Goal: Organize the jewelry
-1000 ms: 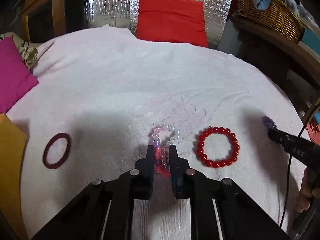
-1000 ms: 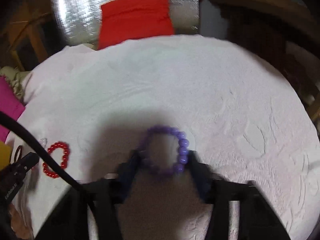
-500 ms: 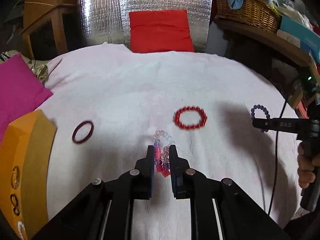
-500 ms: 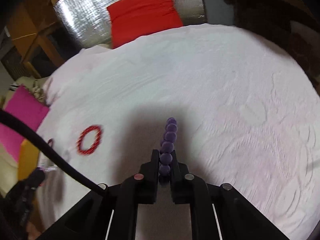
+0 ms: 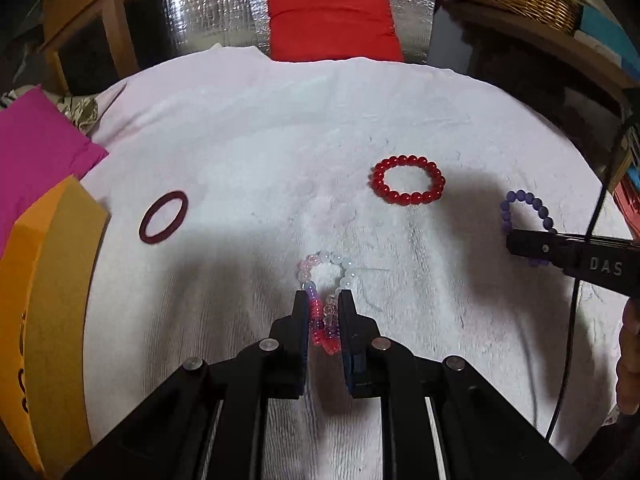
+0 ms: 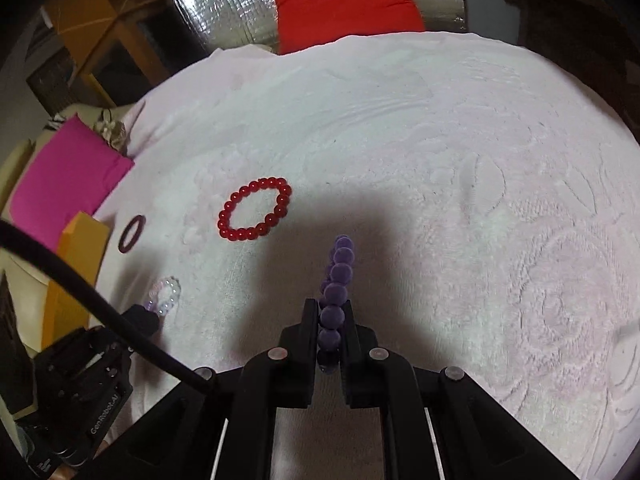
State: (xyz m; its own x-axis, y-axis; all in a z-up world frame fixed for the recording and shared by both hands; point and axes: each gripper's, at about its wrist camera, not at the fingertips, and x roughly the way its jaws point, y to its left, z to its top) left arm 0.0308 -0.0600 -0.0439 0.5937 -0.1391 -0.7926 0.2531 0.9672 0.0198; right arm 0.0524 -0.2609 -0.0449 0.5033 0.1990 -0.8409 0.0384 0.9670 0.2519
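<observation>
now the purple bracelet (image 6: 338, 280) sits clamped between the right jaws.

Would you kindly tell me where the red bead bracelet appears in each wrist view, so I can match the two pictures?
Left wrist view: the red bead bracelet lies right of centre on the white cloth.
Right wrist view: it lies left of centre, beyond the tool.
Shared landmark: the red cushion at the cloth's far edge, top centre in both.

right gripper (image 5: 520, 246): "DAS" in pale letters on its side
left gripper (image 6: 154, 314): "GenRobot.AI" on its black body
</observation>
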